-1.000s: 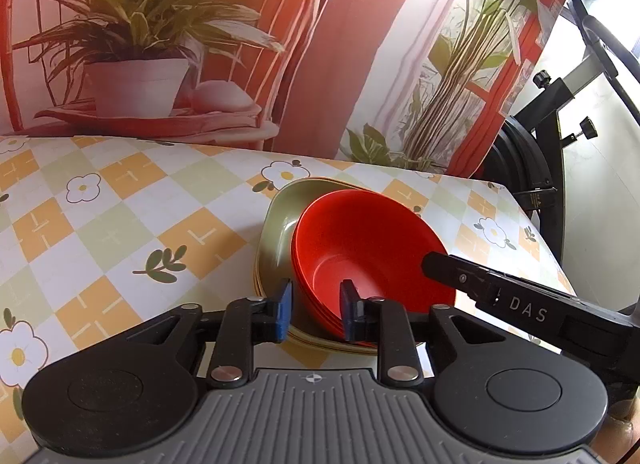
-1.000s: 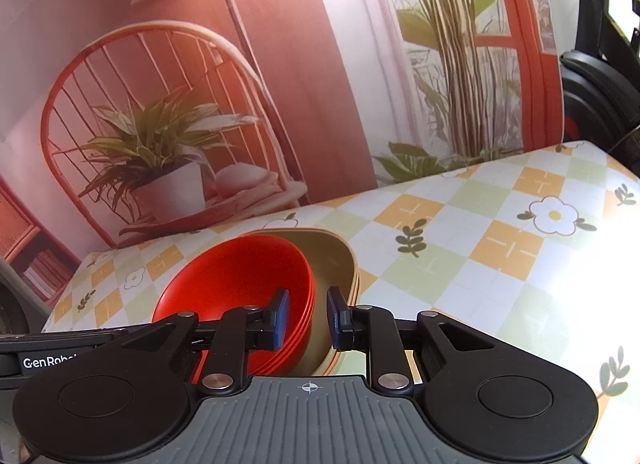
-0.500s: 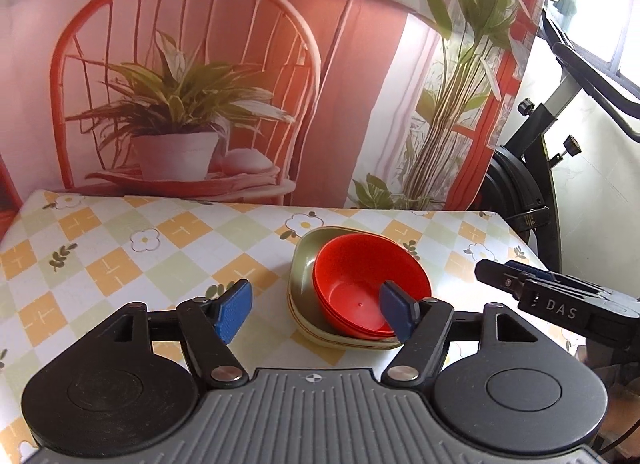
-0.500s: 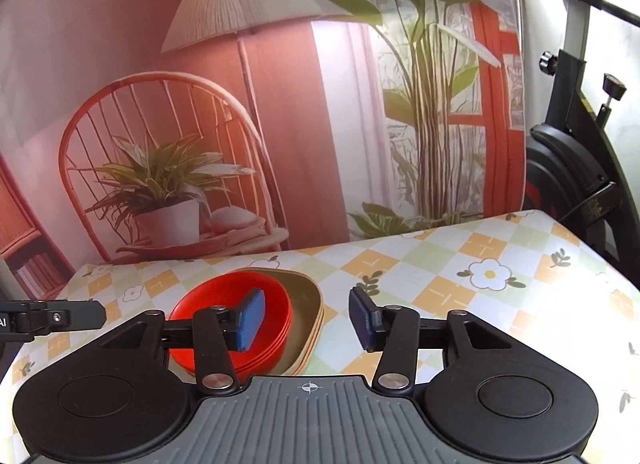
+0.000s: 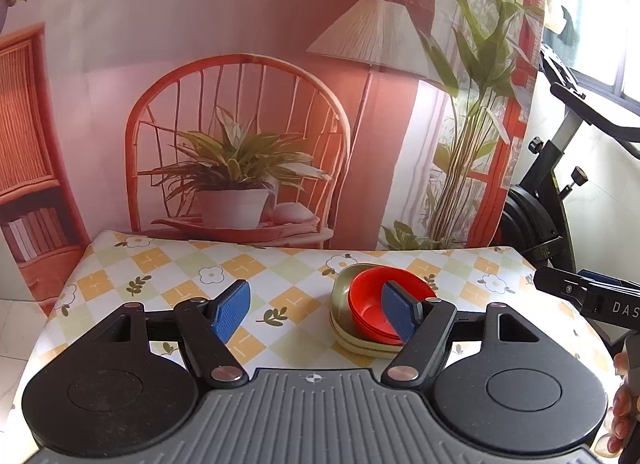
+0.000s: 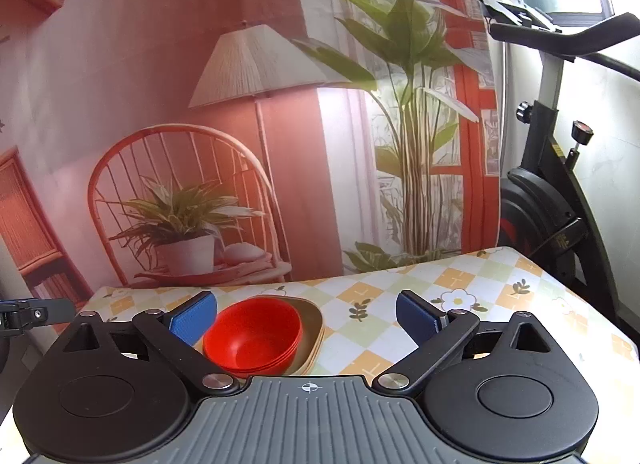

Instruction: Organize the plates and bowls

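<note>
A stack of red bowls [image 5: 370,310] [image 6: 252,334] sits nested inside a stack of olive-green plates [image 5: 340,296] [image 6: 312,322] on the checked tablecloth. My left gripper [image 5: 316,310] hangs open above the near table edge, well back from the stack, nothing between its blue pads [image 5: 232,310]. Its right finger overlaps the bowls in the left wrist view. My right gripper [image 6: 306,318] is also open and empty, raised and pulled back, with the stack showing just inside its left finger. The right gripper's body [image 5: 592,296] shows at the right edge of the left wrist view.
The table [image 5: 160,276] [image 6: 460,284] wears a yellow-and-green flowered cloth and backs onto a printed backdrop of a chair, plant and lamp. An exercise bike [image 6: 560,204] stands off the right side. A person's hand [image 5: 624,404] holds the right gripper's handle.
Both grippers went from shut beside the stack to wide open and have drawn back and upward. The stack of bowls and plates stays in place on the table.
</note>
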Demonstrator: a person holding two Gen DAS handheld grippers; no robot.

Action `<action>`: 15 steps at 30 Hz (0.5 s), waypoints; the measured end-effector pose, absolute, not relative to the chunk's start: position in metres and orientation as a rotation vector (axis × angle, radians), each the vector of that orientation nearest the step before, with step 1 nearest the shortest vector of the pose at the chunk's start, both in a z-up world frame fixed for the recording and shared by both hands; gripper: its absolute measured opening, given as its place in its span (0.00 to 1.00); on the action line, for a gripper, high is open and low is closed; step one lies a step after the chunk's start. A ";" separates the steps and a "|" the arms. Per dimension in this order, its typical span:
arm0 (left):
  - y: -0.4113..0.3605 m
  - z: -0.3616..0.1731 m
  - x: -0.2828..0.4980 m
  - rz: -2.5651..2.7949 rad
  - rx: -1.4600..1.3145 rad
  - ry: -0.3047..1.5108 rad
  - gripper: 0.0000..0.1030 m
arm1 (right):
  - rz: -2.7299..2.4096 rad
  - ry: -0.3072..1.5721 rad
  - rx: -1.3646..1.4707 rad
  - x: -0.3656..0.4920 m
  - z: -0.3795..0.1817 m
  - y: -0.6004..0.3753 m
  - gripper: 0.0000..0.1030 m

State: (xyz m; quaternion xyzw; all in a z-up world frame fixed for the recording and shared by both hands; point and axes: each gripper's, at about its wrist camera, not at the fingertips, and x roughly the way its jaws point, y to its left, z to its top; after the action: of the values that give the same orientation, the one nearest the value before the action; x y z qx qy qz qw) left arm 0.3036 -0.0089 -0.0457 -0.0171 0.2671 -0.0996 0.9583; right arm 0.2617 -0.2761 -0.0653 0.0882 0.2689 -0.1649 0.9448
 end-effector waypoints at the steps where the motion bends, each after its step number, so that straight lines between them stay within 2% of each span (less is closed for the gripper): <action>1: -0.007 -0.043 0.299 -0.205 -0.033 0.541 0.73 | -0.329 0.548 0.178 0.257 -0.061 -0.272 0.94; 3: -0.007 -0.036 0.286 -0.205 -0.021 0.531 0.73 | -0.324 0.542 0.175 0.249 -0.053 -0.267 0.95; 5: -0.007 -0.029 0.272 -0.196 0.001 0.510 0.75 | -0.324 0.526 0.167 0.240 -0.045 -0.260 1.00; 12: -0.018 0.000 0.218 -0.117 0.113 0.406 0.83 | -0.322 0.481 0.152 0.209 -0.018 -0.241 1.00; 15: -0.015 0.011 0.200 -0.124 0.096 0.384 0.83 | -0.321 0.454 0.149 0.195 -0.006 -0.234 1.00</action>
State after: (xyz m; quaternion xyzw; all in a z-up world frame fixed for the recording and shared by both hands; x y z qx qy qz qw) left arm 0.1999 -0.0149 0.0110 0.0477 0.1909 -0.0615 0.9785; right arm 0.1951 -0.2343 -0.0063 0.0733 0.2241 -0.1584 0.9588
